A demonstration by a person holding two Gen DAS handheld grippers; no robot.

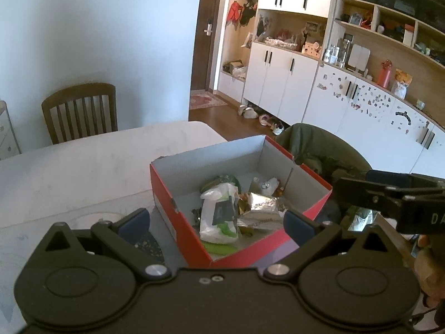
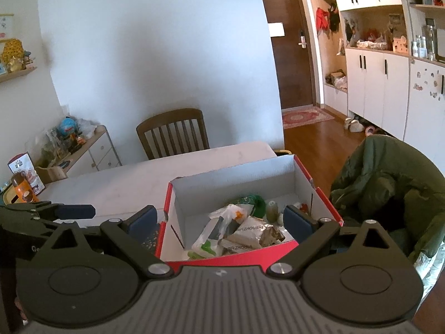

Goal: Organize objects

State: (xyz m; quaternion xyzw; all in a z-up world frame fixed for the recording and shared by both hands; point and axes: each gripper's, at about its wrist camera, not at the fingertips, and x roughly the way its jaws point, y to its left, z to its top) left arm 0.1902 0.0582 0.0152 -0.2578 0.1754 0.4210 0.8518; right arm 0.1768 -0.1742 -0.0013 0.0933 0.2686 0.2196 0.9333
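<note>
Although I cannot see every corner of the tabletop (image 2: 133, 178), it seems to me that the organizing is already far along, because the red box (image 1: 178, 192) near the right edge holds a small heap of things. Inside it I see a white plastic bag (image 1: 219, 217) with green marks, a silver foil packet (image 1: 260, 208) just beside it, a dark green item (image 2: 254, 200) behind them, and some small pieces toward the far wall that I cannot name. Both tongs hang just before the near side of the box and hold nothing. The left tongs (image 1: 217, 222) stand wide apart, and the right tongs (image 2: 221, 221) also stand wide apart, with the box between their pads in each view. On the bare tabletop I find nothing loose that waits to be packed, only a dark speckled mat (image 1: 148, 245) partly under the left tongs. A green jacket (image 2: 389, 183) lies on a chair beside the box. I judge that little work is left, maybe only a last check, but the area under the tongs is hidden from me.
</note>
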